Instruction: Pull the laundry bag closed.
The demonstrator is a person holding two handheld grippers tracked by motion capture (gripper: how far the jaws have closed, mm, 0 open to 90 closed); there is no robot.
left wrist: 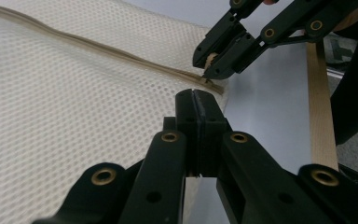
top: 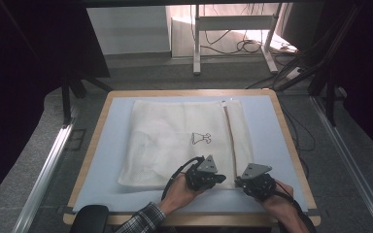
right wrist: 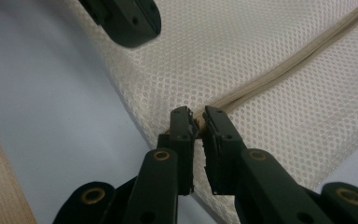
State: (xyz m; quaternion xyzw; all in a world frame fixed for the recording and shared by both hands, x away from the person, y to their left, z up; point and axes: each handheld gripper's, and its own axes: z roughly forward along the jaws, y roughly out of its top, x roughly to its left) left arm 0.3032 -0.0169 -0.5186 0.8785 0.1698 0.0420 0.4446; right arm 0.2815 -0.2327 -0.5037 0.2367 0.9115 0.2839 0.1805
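White mesh laundry bag with a beige zipper along its right side lies flat on the pale blue table top, its near edge by the person's side; a small black printed figure marks its middle. The right gripper sits at the near end of the zipper, its jaws pinching a small beige piece there — apparently the zipper pull, though it is too small to confirm. The left gripper sits just beside it on the mesh, jaws pressed together; whether they catch any fabric cannot be told. In the left gripper view the right gripper shows just beyond, tips on the zipper end. Surroundings — a wooden table border, grey floor, a white metal stand and loose cables beyond the far edge. Nothing lies on the bag between the grippers and the zipper line.
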